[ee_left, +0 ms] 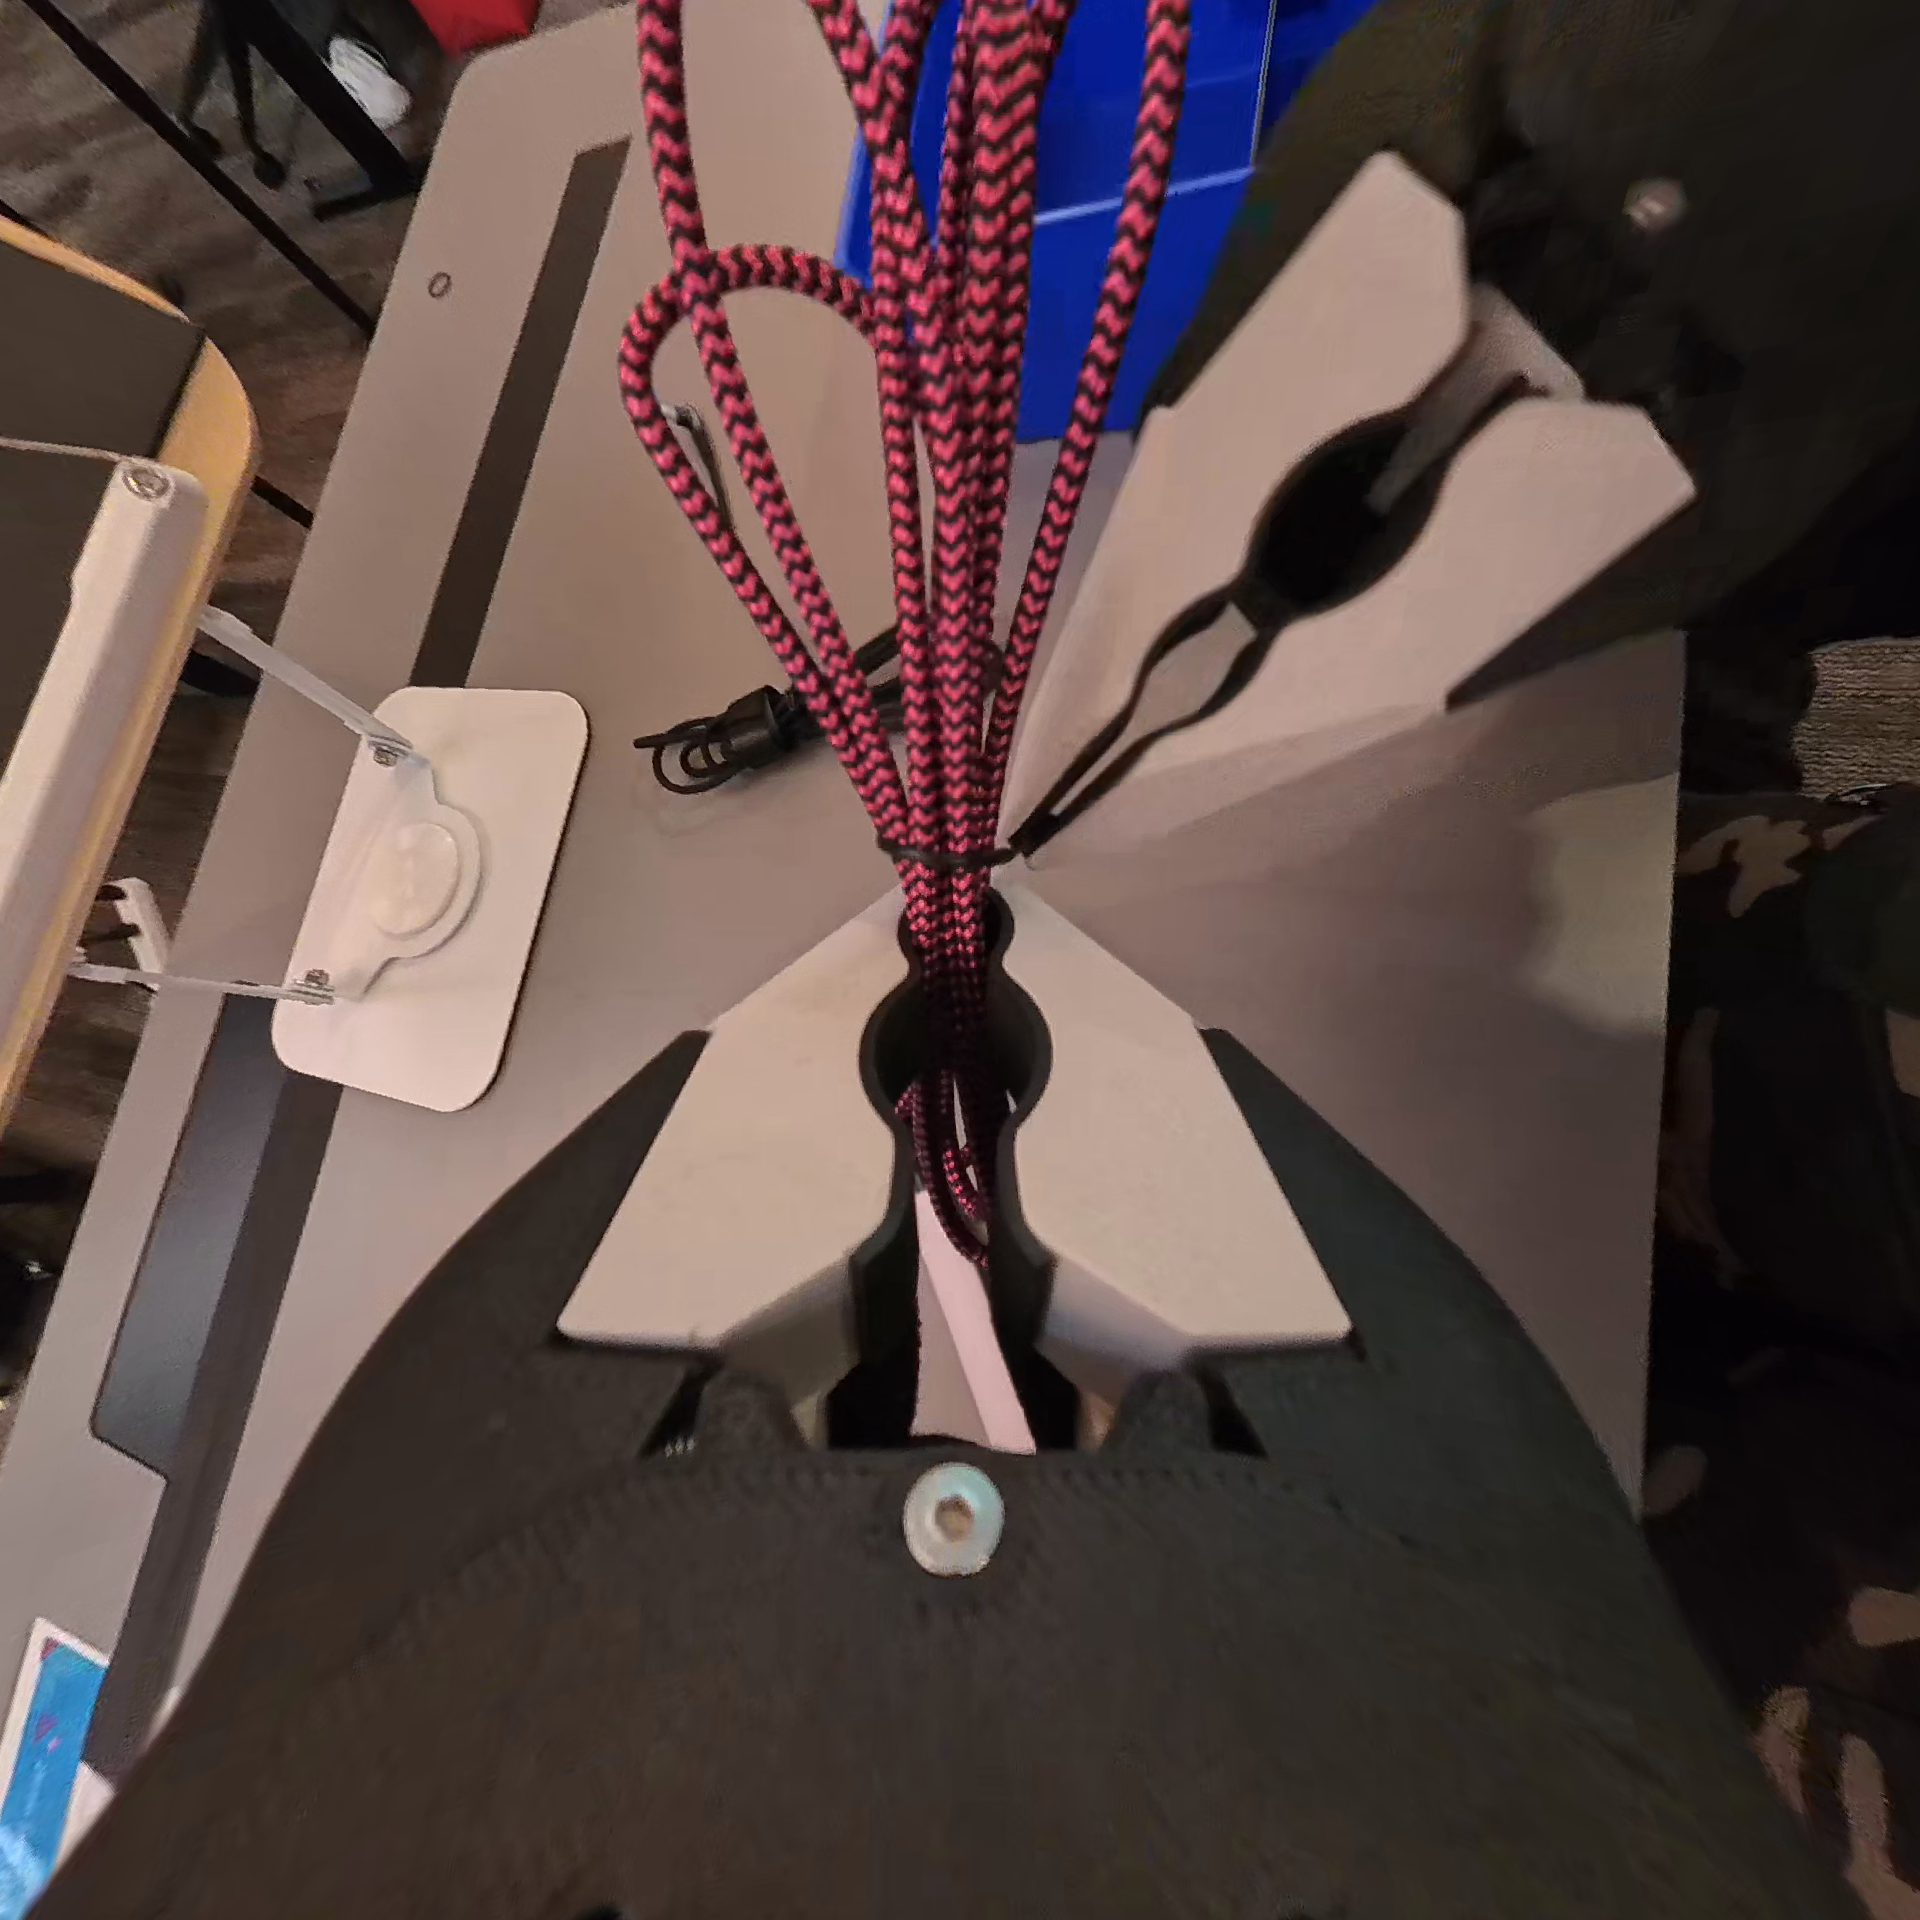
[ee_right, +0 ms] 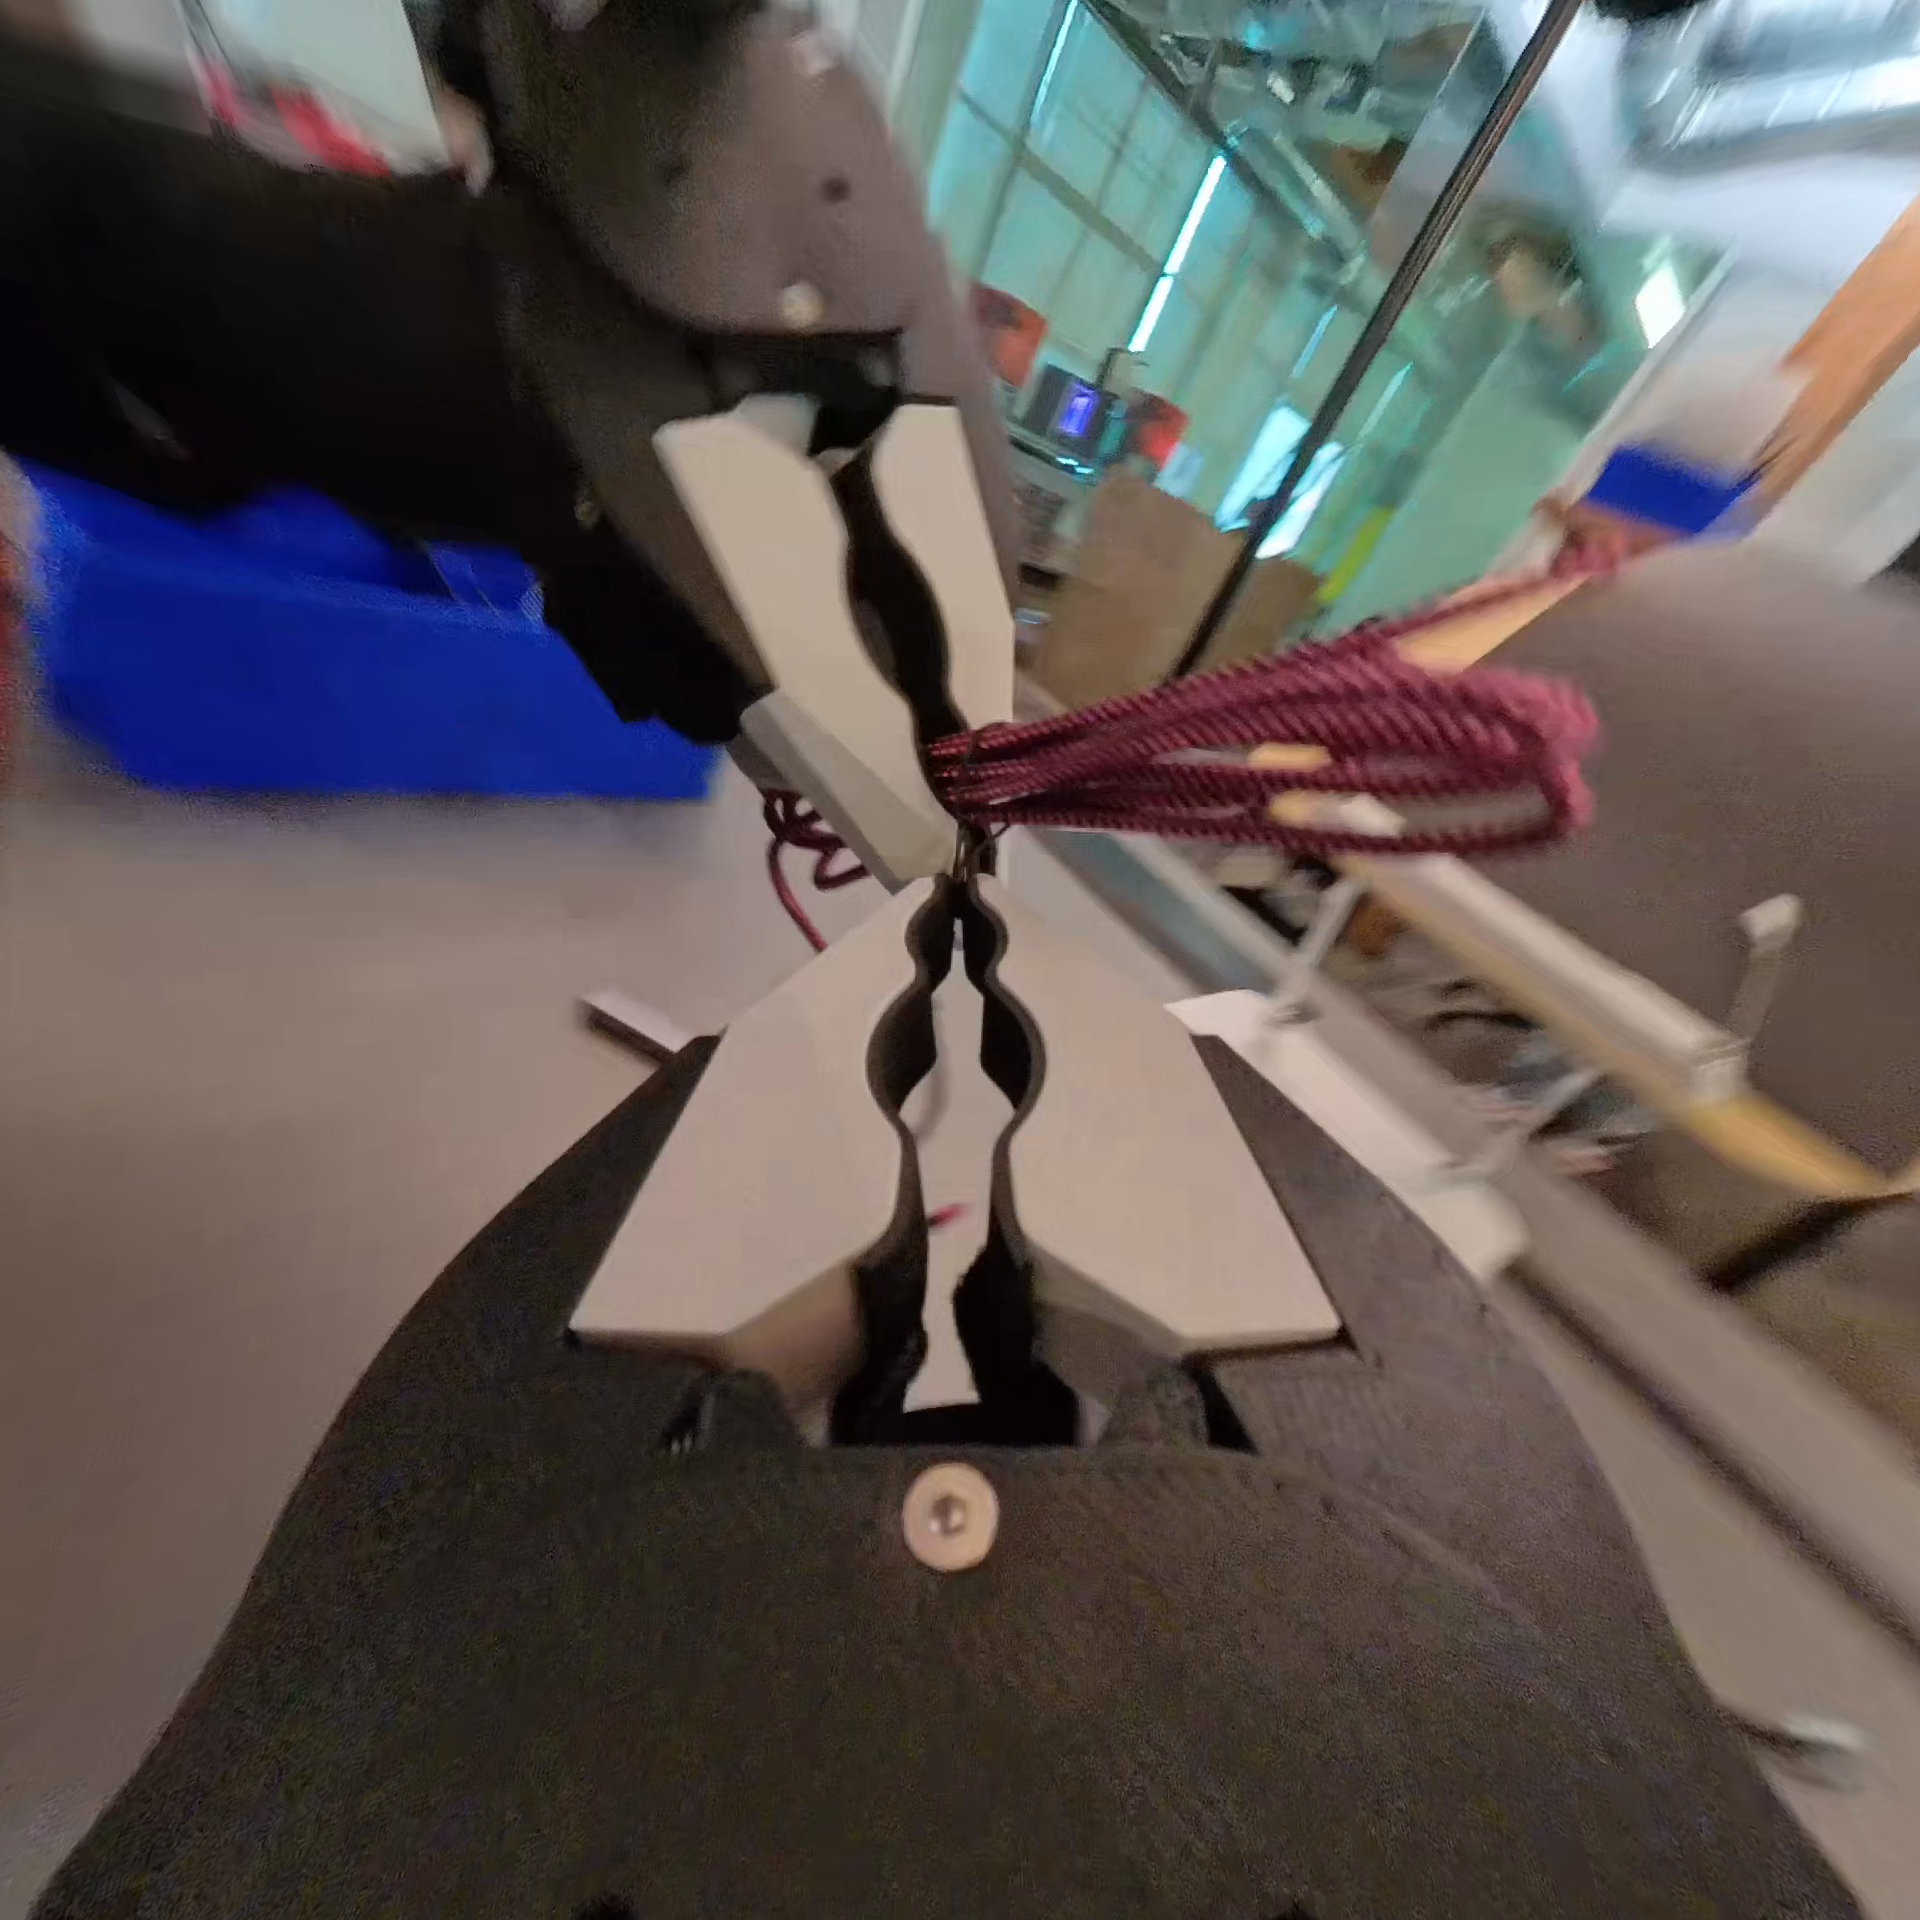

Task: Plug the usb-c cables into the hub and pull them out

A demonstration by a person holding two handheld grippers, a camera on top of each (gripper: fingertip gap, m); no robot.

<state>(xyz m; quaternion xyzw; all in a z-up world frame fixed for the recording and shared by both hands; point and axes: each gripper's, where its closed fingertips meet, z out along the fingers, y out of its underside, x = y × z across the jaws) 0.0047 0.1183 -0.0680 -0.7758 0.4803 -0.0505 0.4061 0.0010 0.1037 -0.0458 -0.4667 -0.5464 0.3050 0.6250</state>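
While both grippers meet at the tie: the coming move turns on that one spot.
Cables: red-black bundle (ee_left: 935, 582) runs straight ahead out of the left gripper (ee_left: 951, 914), long axis along its fingers.
Left gripper: clamped on the bundle just behind the black tie (ee_left: 940, 857).
Right gripper: tips (ee_right: 961, 904) pinched together at the tie, coming in from the left gripper's right; whether it truly grips the tie, I cannot tell.
Nearer: both touch the bundle.
Hub: not identifiable on the tabletop (ee_left: 1299, 987).
Judgement: the tie probably comes off first.

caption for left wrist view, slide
Left hand-held gripper clamps a tied bundle of pink-and-black braided cables; right hand-held gripper pinches its black tie.
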